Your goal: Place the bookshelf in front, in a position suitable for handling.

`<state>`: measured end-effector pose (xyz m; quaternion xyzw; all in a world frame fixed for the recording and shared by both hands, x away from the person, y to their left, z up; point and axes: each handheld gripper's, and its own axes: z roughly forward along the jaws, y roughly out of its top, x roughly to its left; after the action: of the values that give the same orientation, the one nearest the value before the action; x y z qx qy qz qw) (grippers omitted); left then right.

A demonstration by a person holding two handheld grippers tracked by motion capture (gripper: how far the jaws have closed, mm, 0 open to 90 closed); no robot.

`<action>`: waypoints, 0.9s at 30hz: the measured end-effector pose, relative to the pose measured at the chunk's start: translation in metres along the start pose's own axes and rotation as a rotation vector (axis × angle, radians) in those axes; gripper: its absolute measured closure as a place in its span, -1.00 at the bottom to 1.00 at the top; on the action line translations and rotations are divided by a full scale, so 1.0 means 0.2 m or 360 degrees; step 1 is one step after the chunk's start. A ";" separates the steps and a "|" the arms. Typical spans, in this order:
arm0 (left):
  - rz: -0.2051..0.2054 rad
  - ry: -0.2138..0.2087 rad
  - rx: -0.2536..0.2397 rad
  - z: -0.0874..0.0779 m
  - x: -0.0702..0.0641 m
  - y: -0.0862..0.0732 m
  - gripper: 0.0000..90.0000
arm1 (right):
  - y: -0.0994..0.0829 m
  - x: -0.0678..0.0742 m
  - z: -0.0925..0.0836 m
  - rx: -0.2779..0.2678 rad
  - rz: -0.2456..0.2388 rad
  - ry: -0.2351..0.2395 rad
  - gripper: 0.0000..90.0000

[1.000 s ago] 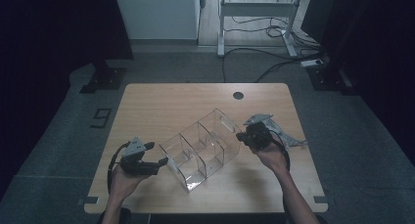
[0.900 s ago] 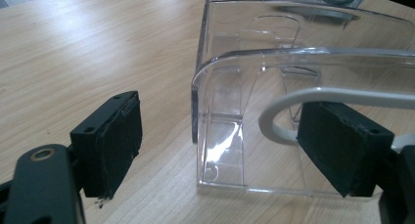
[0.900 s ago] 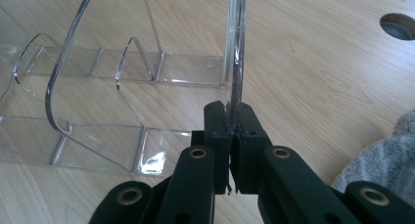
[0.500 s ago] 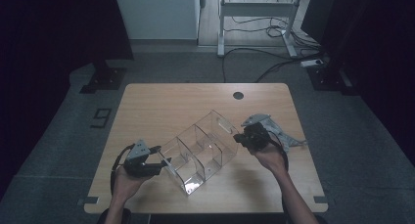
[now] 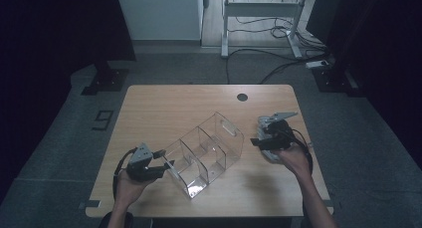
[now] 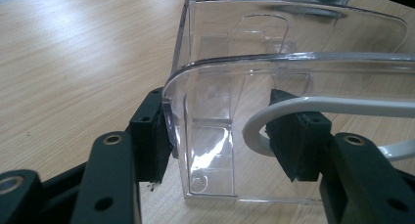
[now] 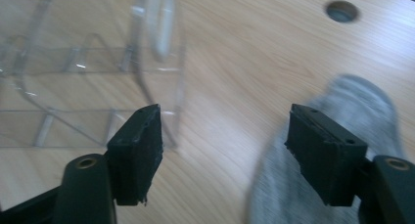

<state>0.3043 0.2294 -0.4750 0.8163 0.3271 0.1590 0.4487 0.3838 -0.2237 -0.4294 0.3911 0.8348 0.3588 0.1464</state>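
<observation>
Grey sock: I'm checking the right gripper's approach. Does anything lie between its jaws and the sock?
Nothing visible does. The jaws of the right gripper have just been opening, gripping nothing, and the grey sock lies uncovered on the table by one jaw. The clear organizer stands off to the other side.

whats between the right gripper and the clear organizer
Only bare wooden table separates the right gripper from the clear organizer in the high view. The grey sock lies on the gripper's other side.
</observation>
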 end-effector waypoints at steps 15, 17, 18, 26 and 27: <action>-0.0012 0.0012 0.0011 -0.02 -0.02 -0.01 -0.02 | -0.15 -0.27 0.04 0.0053 0.0176 -0.0139 -0.69; -0.0016 0.0014 0.0011 -0.02 -0.02 -0.01 -0.02 | -0.18 -0.29 0.10 0.0074 0.0208 -0.0156 -0.69; -0.0018 0.0014 0.0010 -0.02 -0.02 -0.01 -0.02 | -0.19 -0.30 0.12 0.0088 0.0219 -0.0155 -0.69; -0.0034 0.0024 0.0004 -0.04 -0.04 -0.02 -0.02 | -0.26 -0.34 0.24 0.0152 0.0299 -0.0200 -0.66; -0.0034 0.0024 0.0004 -0.04 -0.04 -0.02 -0.02 | -0.26 -0.34 0.24 0.0152 0.0299 -0.0200 -0.66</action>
<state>0.2924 0.2299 -0.4748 0.8122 0.3394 0.1599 0.4467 0.4244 -0.2744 -0.5016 0.4958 0.7998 0.3056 0.1454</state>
